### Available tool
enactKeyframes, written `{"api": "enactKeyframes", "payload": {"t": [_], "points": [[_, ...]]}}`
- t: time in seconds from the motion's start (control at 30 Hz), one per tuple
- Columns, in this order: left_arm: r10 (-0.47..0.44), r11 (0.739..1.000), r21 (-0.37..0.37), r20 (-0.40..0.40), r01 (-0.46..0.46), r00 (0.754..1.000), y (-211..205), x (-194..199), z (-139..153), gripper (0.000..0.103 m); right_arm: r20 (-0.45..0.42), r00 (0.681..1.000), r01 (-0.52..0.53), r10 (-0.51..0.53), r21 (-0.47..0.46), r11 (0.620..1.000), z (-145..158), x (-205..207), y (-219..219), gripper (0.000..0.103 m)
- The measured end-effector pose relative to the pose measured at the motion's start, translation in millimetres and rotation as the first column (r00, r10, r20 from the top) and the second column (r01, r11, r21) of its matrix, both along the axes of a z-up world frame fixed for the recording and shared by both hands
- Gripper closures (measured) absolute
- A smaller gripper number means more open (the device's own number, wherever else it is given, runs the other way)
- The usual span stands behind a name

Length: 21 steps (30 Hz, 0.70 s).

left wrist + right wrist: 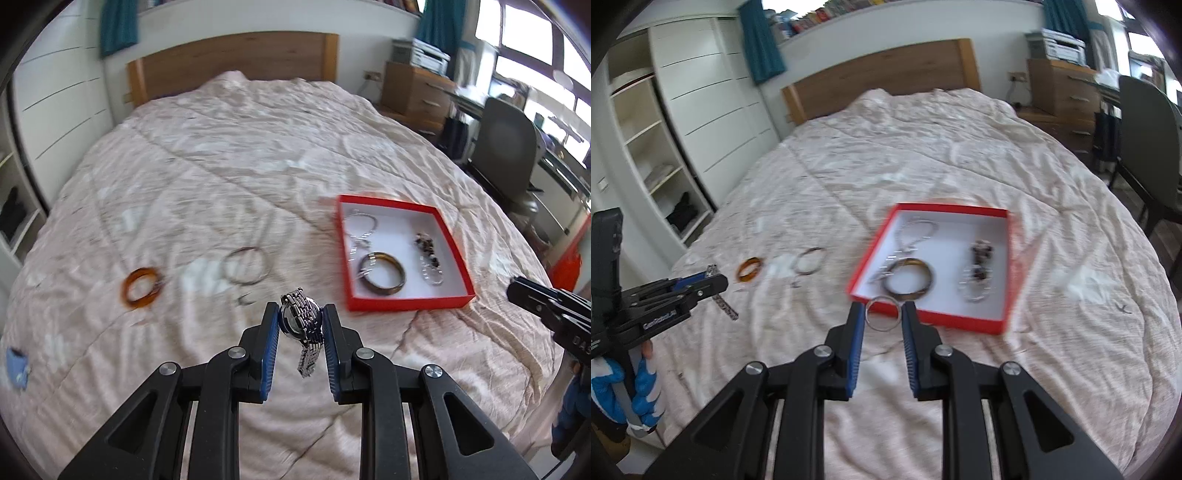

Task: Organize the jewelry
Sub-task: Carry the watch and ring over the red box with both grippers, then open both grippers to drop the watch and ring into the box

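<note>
Jewelry in two groups: pieces already in the red box [406, 304] on the bed [258, 155], among them a dark bangle [384, 277], a silver chain [364, 227] and a beaded strand [428, 251], and pieces lying loose on the quilt, namely an amber bangle [142, 287] and a thin wire bangle [245, 270]. The left gripper [301, 321] is clenched on a metal-link wristwatch [301, 317], pads against the case, with the limp bracelet dangling below. The right gripper [883, 314] grasps a thin silver ring-shaped bangle [882, 313] across its width, just short of the box's near wall. The watch is likely the heaviest piece, smooth and prone to slipping; the case is the firm place to hold. The bangles look light and stiff, best pinched across the rim; chains are slack.
</note>
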State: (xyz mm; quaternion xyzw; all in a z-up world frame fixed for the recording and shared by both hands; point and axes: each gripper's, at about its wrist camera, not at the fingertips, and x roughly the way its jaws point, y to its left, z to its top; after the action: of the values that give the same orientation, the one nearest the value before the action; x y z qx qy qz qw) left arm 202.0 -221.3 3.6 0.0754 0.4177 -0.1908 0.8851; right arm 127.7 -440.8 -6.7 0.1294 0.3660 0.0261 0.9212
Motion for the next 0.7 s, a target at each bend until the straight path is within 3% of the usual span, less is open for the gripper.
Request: {"api": "enactKeyframes", "payload": {"t": [0.4, 0.7], "points": [[-0.118, 0.992, 0.031, -0.106, 0.122, 0.987, -113, 76, -72, 0.08, -0.121, 0.992, 0.02, -0.02, -0.001, 1.0, -72, 85, -60, 0.084], [-0.103, 0.992, 0.051, -0.156, 0.113, 0.982, -127, 96, -116, 0.08, -0.184, 0.983, -0.02, 0.018, -0.007, 1.0, -111, 112, -61, 0.084]]}}
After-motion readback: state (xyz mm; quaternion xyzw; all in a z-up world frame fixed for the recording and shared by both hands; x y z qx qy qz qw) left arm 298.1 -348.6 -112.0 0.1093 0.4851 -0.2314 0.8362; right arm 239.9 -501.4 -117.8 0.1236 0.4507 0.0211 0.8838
